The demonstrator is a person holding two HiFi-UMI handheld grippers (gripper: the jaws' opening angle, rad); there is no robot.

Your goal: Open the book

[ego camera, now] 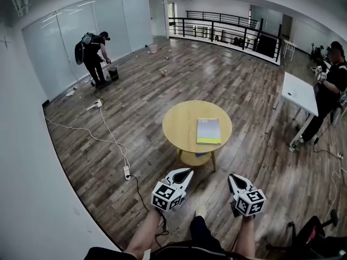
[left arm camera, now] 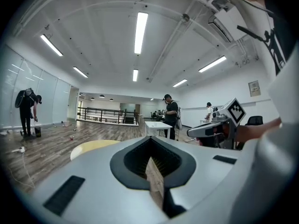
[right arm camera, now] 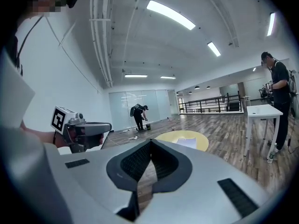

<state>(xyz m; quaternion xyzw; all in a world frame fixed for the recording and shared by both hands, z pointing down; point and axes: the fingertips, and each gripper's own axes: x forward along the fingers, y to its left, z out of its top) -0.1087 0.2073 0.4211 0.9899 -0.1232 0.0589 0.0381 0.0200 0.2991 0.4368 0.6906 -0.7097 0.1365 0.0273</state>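
Currently both tools sit low in the head view, well short of the bench (ego camera: 179, 124). Left hand-held gripper (ego camera: 186, 173) clenched, nothing between its jaws; right hand-held gripper (ego camera: 232, 177) likewise clenched and empty.

Book (ego camera: 209, 130) lies closed and flat on the round yellow top, right of its centre, upward in frame from both tools and roughly between them. Neither hand looks clearly nearer. Its long axis runs up-frame, away from me.

Cover pale grey-violet, with a yellow-green band along the near edge. I cannot tell which side the spine is on.
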